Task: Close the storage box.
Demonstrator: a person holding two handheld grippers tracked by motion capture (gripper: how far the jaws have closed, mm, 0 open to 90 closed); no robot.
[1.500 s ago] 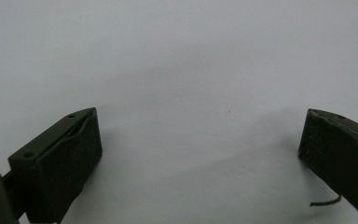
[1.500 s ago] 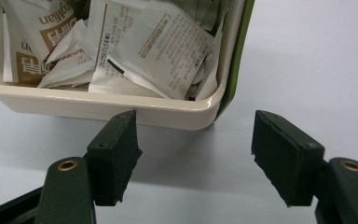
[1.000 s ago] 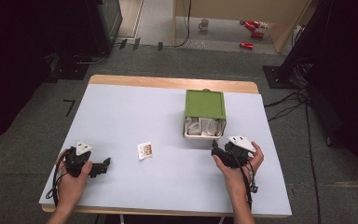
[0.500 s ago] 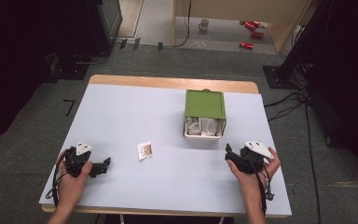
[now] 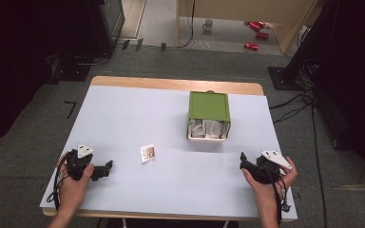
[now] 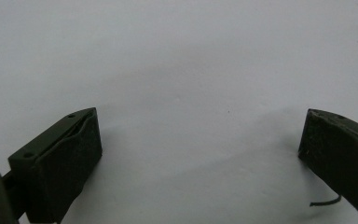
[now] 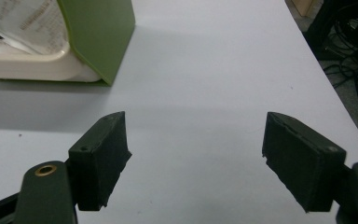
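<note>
While gaping wide with nothing between the jaws, right claw (image 5: 245,162) near the surface's (image 5: 123,118) right front corner, left claw (image 5: 105,167) likewise agape near the left front corner; small packet (image 5: 148,153) between them, green box (image 5: 209,115) toward the far edge.

From my seat, the small packet (image 5: 148,153) print is too small to read; at twelve o'clock of it, the green box (image 5: 209,106) lid hides most of its contents.
</note>
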